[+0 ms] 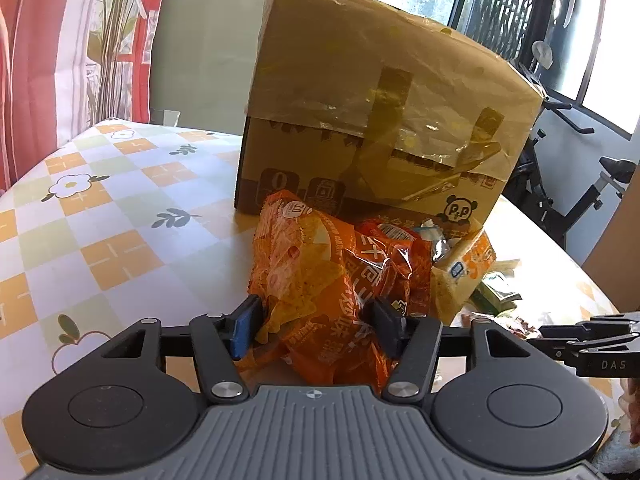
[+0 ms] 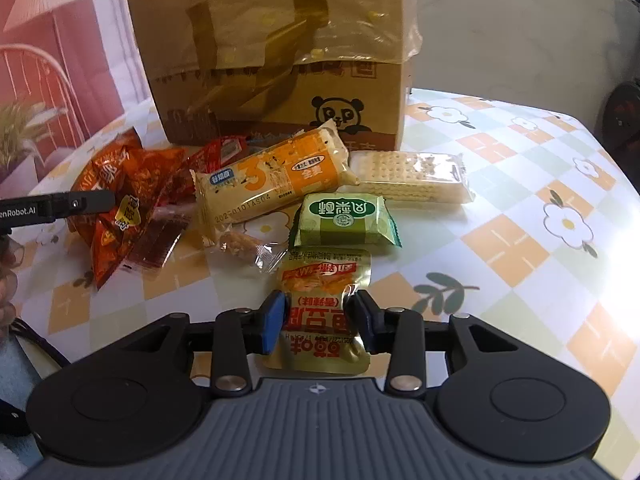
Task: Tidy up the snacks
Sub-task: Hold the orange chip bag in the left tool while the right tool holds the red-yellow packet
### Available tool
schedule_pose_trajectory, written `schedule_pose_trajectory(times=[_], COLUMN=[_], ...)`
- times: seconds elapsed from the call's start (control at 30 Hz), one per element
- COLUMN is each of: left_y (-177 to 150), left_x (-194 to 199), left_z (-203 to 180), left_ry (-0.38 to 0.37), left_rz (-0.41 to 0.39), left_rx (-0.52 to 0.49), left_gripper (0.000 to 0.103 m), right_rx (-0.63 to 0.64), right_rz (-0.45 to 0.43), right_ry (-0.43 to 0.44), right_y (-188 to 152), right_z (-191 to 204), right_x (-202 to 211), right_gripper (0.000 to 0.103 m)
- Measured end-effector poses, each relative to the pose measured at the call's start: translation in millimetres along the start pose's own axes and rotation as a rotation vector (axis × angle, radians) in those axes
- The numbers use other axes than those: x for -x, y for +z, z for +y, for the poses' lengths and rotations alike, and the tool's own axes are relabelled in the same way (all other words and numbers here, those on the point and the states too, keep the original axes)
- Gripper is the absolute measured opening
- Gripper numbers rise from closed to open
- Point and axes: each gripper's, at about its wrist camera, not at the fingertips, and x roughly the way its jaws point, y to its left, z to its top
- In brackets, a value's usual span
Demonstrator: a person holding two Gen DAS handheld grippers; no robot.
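Two packets are being gripped in front of the taped cardboard box (image 2: 280, 72). Nearest its left corner, the left gripper (image 1: 316, 320) slopes down, pinching the orange chip bag (image 1: 304, 280); it should squeeze gently to spare the chips. Further right, the right gripper (image 2: 316, 320) tilts steeply, its pads pressing the yellow pouch (image 2: 320, 320); lift straight up.

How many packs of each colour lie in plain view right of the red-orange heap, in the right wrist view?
Orange: 1, the bread pack
Green: 1, the green pack
Gold: 1, the gold pack
Clear: 2, the cracker pack and the candy pack
Total: 5
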Motion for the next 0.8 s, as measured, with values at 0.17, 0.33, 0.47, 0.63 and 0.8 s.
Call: schedule_pose_trajectory(times=[0.17, 0.33, 0.47, 0.63, 0.8], left_y=[1.1, 3.0, 2.1, 0.2, -0.2], left_x=[7.2, 14.2, 17.2, 16.2, 16.3], left_z=[-2.4, -3.4, -3.6, -5.1, -1.9], left_ry=[0.000, 0.003, 0.002, -0.002, -0.004], left_rz=[-0.009, -0.024, -0.025, -0.021, -0.024], left_rx=[-0.016, -0.019, -0.018, -0.017, -0.007], left_gripper=[0.061, 0.061, 0.061, 0.061, 0.061], right_rx=[-0.014, -0.016, -0.013, 0.101, 0.094], right_rz=[-0.035, -0.035, -0.011, 0.005, 0.015], right_ry=[0.004, -0.016, -0.042, -0.059, -0.058], right_y=[4.0, 6.3, 6.4, 8.0, 10.7], right_z=[-2.0, -5.4, -4.1, 5.7, -1.3], right_x=[12.5, 13.5, 11.0, -4.1, -18.3], right_gripper=[0.029, 0.001, 0.016, 0.062, 0.063])
